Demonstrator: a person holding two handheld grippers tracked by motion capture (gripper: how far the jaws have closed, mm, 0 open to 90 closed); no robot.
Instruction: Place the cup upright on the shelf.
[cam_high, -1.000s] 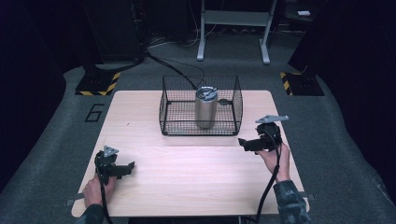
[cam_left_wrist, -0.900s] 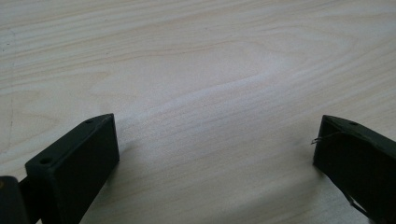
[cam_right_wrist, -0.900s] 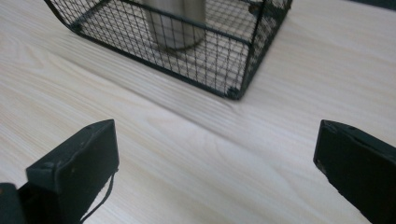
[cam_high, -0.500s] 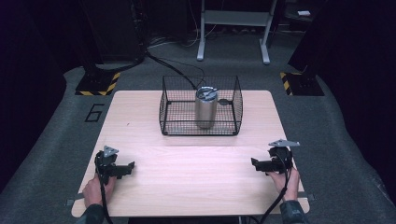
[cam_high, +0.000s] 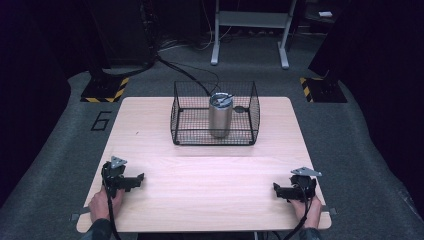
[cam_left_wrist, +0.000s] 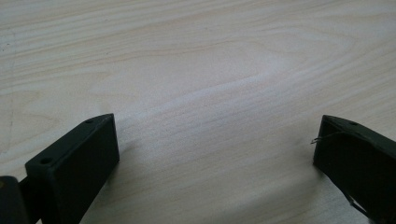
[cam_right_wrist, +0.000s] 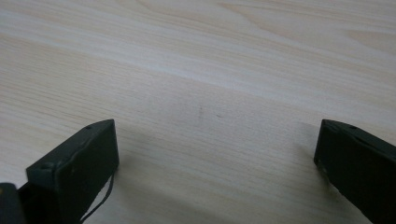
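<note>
Tumbler (cam_high: 220, 114) upright inside wire basket (cam_high: 252, 112) — base veiled by mesh

Table (cam_high: 200, 200): cage (cam_high: 215, 135) at far centre. Tumbler (cam_high: 220, 116) upright inside cage, near its middle. Left gripper (cam_high: 135, 179) at near left corner, on tabletop. Right gripper (cam_high: 278, 190) at near right corner, on tabletop. Both well apart from cage.

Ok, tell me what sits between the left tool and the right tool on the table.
Nothing: the high view shows bare wood between the left tool and the right tool. The wire basket with the steel tumbler stands farther back.
</note>
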